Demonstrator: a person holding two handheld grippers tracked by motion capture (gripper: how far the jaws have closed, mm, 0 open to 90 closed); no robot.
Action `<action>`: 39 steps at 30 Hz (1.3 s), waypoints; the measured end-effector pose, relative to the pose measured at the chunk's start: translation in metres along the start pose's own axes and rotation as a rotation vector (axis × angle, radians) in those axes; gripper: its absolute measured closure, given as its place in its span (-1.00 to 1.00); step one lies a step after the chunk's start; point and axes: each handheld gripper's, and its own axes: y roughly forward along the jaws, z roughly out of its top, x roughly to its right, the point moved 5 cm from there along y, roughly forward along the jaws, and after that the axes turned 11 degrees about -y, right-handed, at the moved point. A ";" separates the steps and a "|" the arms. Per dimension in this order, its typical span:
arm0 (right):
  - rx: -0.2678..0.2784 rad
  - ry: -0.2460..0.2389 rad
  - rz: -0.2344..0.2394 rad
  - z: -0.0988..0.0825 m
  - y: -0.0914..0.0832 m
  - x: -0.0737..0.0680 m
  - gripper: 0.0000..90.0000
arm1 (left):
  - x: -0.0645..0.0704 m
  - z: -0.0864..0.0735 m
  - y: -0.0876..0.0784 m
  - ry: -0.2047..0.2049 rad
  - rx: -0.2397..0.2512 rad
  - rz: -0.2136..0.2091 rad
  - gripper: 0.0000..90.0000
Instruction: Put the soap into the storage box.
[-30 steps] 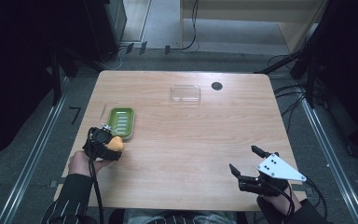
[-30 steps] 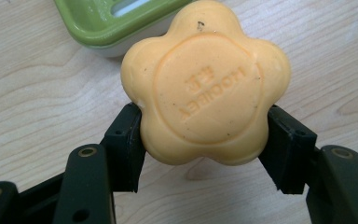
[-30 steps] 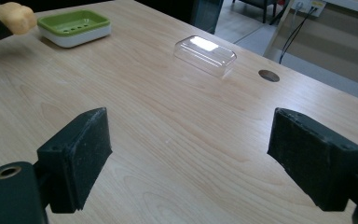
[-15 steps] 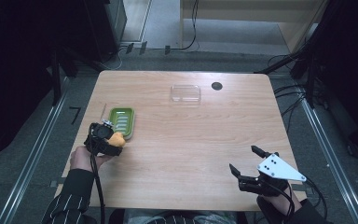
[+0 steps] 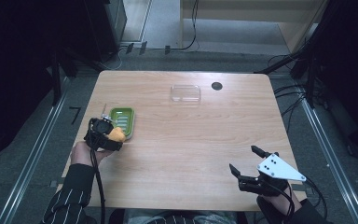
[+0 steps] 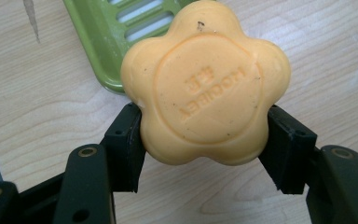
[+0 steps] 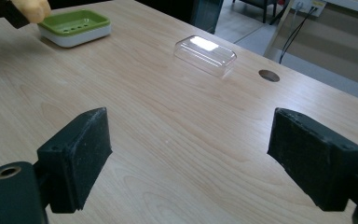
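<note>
An orange flower-shaped soap sits clamped between the two black pads of my left gripper, which is shut on it. In the high view the soap hangs at the near right corner of a green soap dish on the table's left side. The dish's slotted green edge lies just behind the soap. My right gripper stands open near the front right edge, with nothing between its pads. A clear plastic lid lies at the far middle of the table.
A dark round hole is in the tabletop just right of the lid. The wooden table is bare across its middle. Dark stands and cables ring the table on the floor.
My left gripper with the soap has edged a little farther from the front edge, up to the green dish. The right gripper has stayed put.
</note>
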 end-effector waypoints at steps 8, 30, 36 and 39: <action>0.002 -0.001 0.001 0.000 0.000 0.000 -0.70 | -0.001 0.007 0.002 -0.001 0.005 -0.002 -0.13; -0.001 0.002 0.002 0.000 0.000 0.000 -0.70 | -0.011 0.037 0.004 -0.024 0.009 -0.005 -0.13; 0.000 0.000 0.002 0.000 0.000 0.000 -0.70 | -0.012 0.042 0.008 -0.025 0.005 -0.002 -0.13; 0.000 -0.001 0.002 0.000 0.000 0.000 -0.70 | -0.015 0.046 0.010 -0.033 0.000 -0.008 -0.13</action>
